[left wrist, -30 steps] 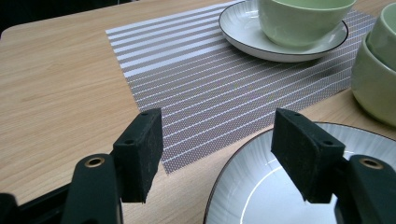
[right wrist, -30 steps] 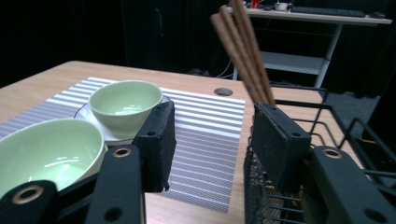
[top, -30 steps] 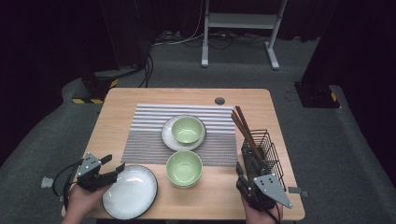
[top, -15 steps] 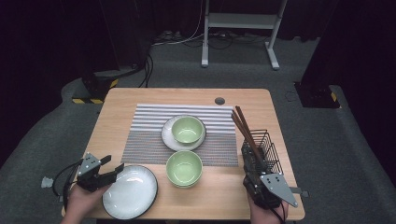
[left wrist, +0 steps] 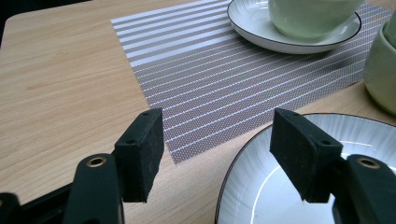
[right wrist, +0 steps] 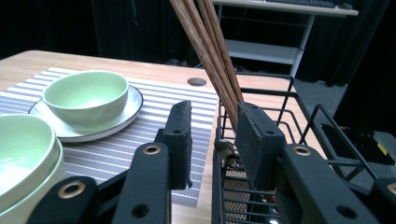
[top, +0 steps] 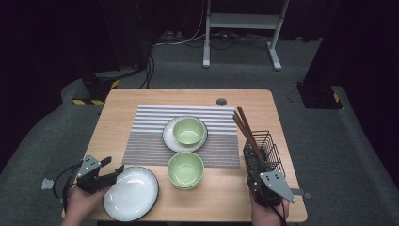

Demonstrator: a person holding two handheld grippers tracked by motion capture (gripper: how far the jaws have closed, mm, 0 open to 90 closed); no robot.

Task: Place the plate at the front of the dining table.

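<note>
- A staged recording space, lab or studio rather than a home: black curtains hang all around and the surroundings stay dark.
- A single light wooden table with a round cable hole [top: 221, 101] stands alone on grey carpet [top: 329, 141].
- Black cables [top: 155, 61] trail across the floor behind it, past a block marked with yellow-and-black hazard stripes [top: 96, 94].
- A white metal stand frame [top: 242, 28] sits at the back — equipment, not furniture.
- The tabletop is dressed like a dining place — grey striped woven placemat [top: 155, 132], pale green ceramic bowls [top: 186, 169], white dark-rimmed plates [top: 131, 193], black wire basket of brown wooden chopsticks [top: 266, 148].
</note>
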